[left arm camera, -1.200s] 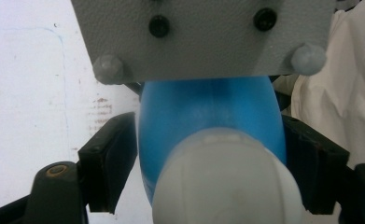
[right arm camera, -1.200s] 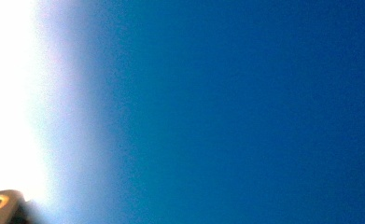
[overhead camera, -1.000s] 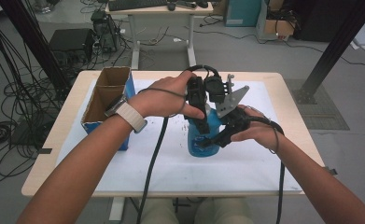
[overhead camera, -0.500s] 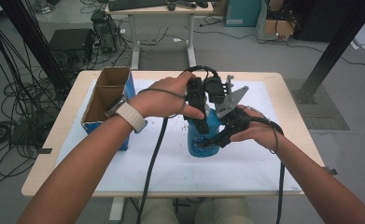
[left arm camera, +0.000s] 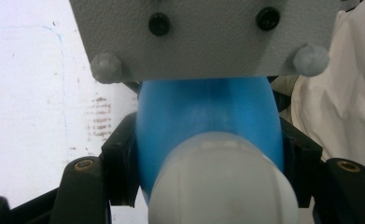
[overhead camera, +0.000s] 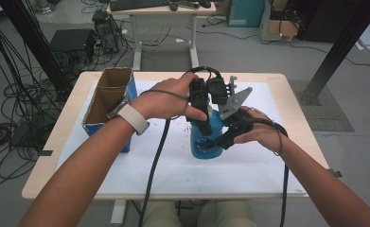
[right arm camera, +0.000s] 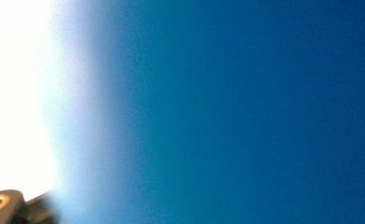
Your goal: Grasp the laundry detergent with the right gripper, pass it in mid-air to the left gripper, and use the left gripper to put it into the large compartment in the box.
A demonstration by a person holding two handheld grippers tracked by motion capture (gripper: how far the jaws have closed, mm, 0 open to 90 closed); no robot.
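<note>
On the white sheet near the middle of the tabletop (overhead camera: 286, 85), a blue bottle (overhead camera: 206, 139) stood upright with both claws on it. Nearest the person, the right claw (overhead camera: 220, 141) was clenched on the bottle's lower body from the side; its own view was pressed so close to the blue wall that little else could be made out. Just beyond and above it, the left claw (overhead camera: 202, 124) came down from the top and was clenched around the bottle's upper part, its two black jaws flanking the blue shoulder behind a pale rounded cap (left arm camera: 224, 182) in the left gripper view.

The likeliest trouble seemed to lie in the two grips working against each other. If the upper claw twisted or pulled while the lower one slipped on the smooth, curved plastic, the bottle could spin in place instead of the cap yielding, or tip over onto the sheet. Too hard a squeeze low down might buckle the wall and push any contents out once the cap loosened. Farther off at the left edge, an open cardboard box (overhead camera: 108, 101) stood well apart, out of harm's way.
</note>
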